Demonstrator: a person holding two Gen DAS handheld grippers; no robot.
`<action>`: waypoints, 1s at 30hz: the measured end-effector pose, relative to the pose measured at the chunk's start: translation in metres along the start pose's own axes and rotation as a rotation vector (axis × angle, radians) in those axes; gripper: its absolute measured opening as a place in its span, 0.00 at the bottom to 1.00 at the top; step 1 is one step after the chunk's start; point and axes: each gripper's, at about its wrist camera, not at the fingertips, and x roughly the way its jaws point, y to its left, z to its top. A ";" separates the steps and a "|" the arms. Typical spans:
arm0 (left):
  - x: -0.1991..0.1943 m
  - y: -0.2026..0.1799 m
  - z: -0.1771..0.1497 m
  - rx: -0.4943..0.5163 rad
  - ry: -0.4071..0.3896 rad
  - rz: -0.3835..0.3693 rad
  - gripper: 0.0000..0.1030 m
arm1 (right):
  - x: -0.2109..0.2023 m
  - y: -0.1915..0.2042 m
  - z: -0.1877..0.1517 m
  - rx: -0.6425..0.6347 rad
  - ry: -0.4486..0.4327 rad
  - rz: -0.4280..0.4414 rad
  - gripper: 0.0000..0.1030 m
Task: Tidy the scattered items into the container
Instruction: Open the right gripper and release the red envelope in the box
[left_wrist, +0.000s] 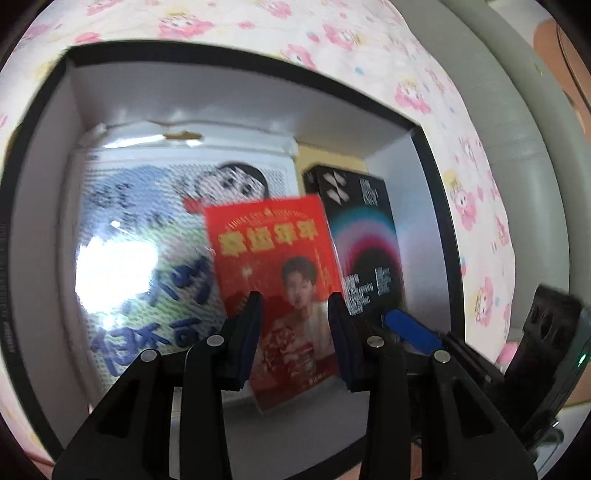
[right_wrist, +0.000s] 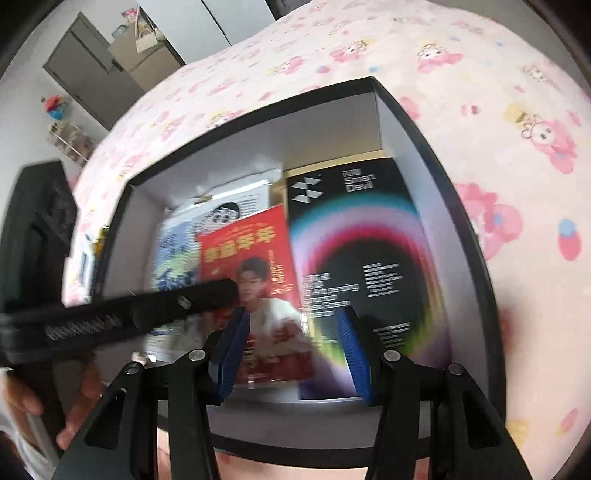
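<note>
box (left_wrist: 55, 206) on pink sheet (left_wrist: 369, 55): white packet (left_wrist: 147, 240) lies left, red card (left_wrist: 273, 258) middle, black carton (left_wrist: 365, 229) right | left gripper (left_wrist: 293, 317): jaws apart, straddling the card, no grip | right gripper (right_wrist: 291, 347): jaws apart over the carton | tip: lay card flat, lift clear

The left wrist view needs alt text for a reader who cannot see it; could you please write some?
The left claw hangs open over a black-rimmed box on pink cartoon-print fabric. Inside lie a red card showing a man, a black rainbow-ring package and a glossy white pouch with blue writing. The right claw enters from the right.
</note>
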 end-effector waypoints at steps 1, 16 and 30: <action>-0.002 0.003 0.001 -0.015 -0.011 0.011 0.34 | 0.000 0.000 -0.001 -0.006 0.005 -0.004 0.46; 0.024 -0.006 0.007 -0.022 0.069 -0.050 0.34 | 0.007 -0.007 0.013 -0.022 0.027 -0.046 0.46; 0.047 -0.016 0.025 -0.036 0.095 -0.094 0.34 | 0.017 0.010 0.010 -0.091 0.068 -0.021 0.46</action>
